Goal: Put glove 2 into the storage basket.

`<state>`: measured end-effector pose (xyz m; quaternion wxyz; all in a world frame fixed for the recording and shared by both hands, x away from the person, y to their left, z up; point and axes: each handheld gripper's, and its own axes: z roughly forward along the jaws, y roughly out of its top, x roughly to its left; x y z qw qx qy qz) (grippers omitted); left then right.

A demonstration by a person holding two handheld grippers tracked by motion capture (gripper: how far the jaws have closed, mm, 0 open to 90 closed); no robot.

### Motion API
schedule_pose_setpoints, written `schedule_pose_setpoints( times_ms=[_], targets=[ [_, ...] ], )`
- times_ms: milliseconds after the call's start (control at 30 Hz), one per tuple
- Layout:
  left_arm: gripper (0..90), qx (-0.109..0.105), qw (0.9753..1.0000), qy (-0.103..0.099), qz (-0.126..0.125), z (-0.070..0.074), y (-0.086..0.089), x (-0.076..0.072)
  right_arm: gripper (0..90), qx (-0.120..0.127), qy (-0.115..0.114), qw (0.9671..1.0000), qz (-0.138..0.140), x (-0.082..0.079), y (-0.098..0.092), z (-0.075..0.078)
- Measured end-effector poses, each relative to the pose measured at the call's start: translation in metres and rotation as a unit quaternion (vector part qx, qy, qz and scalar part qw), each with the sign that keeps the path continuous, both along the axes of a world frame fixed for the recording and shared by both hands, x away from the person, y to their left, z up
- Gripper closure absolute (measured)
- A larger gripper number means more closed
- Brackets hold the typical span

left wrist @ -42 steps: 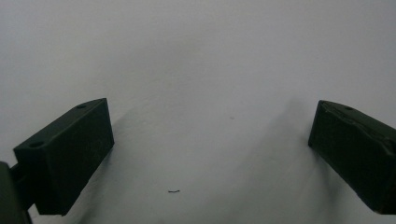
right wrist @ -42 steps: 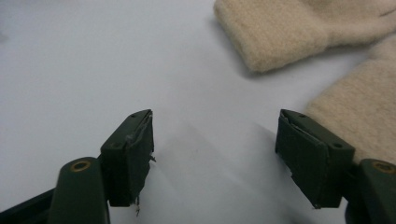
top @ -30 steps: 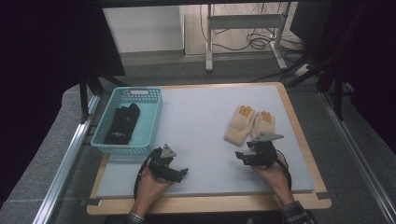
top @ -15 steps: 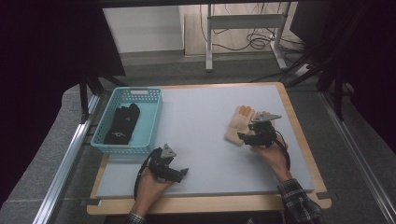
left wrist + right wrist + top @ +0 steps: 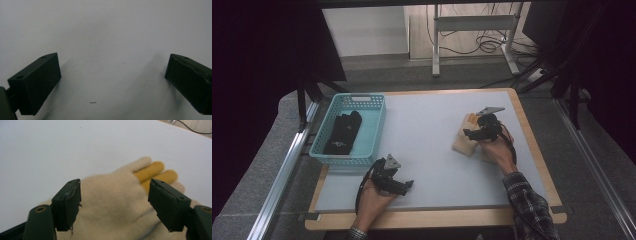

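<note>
Hovering over the cream knitted gloves (image 5: 463, 141), the right gripper (image 5: 477, 131) has its jaws spread wide with nothing between them yet. In the right gripper view the upper glove (image 5: 117, 202) lies flat on the white tabletop (image 5: 432, 125), its palm straddled by the two jaws and its yellow-tipped fingers (image 5: 155, 171) pointing away from the gripper. Seen from the high view, the gloves sit well to the right of the blue basket (image 5: 377, 125), which already holds a black glove (image 5: 343, 132).

These gloves look light, soft and limp: knit fabric that will fold, sag and drape once lifted, with no risk of breakage. A pinch on a single layer might pull only the top glove and leave the one beneath behind, if two are stacked there, which I cannot tell for certain. The broad palm or the cuff end seems the best place to grip, bunching enough cloth between the jaws that it does not slip out; the thin fingers would likely dangle and stretch.

The left gripper (image 5: 393, 180) rests near the front edge of the tabletop, below the basket, its jaws also wide apart over bare surface in the left gripper view, holding nothing.
</note>
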<state>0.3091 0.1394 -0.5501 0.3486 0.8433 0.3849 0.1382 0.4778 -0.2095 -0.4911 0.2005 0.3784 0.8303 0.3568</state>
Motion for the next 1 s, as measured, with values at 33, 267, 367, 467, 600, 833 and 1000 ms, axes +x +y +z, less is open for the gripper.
schedule_pose_setpoints(
  times_ms=[33, 267, 367, 467, 600, 833, 1000],
  targets=[
    [0.4, 0.0, 1.0, 0.0, 0.0, 0.0, 0.0, 0.0, 22.6, -0.001, 0.003, 1.0, 0.002, 0.002, 0.002, -0.002],
    [0.4, 0.0, 1.0, 0.0, 0.0, 0.0, 0.0, 0.0, 19.8, -0.034, 0.022, 0.9992, -0.007, 0.015, 0.012, -0.021],
    [0.4, 0.0, 1.0, 0.0, 0.0, 0.0, 0.0, 0.0, 21.8, -0.044, 0.029, 0.9986, -0.006, 0.016, 0.015, -0.025],
    [0.4, 0.0, 1.0, 0.0, 0.0, 0.0, 0.0, 0.0, 31.5, -0.041, 0.036, 0.9985, 0.004, 0.014, 0.017, -0.029],
    [0.4, 0.0, 1.0, 0.0, 0.0, 0.0, 0.0, 0.0, 46.8, -0.037, 0.047, 0.9982, 0.007, 0.012, 0.017, -0.026],
    [0.4, 0.0, 1.0, 0.0, 0.0, 0.0, 0.0, 0.0, 55.8, -0.036, 0.049, 0.9981, 0.004, 0.008, 0.018, -0.023],
    [0.4, 0.0, 1.0, 0.0, 0.0, 0.0, 0.0, 0.0, 55.8, -0.019, 0.047, 0.9987, 0.005, 0.004, 0.015, -0.017]
  ],
)
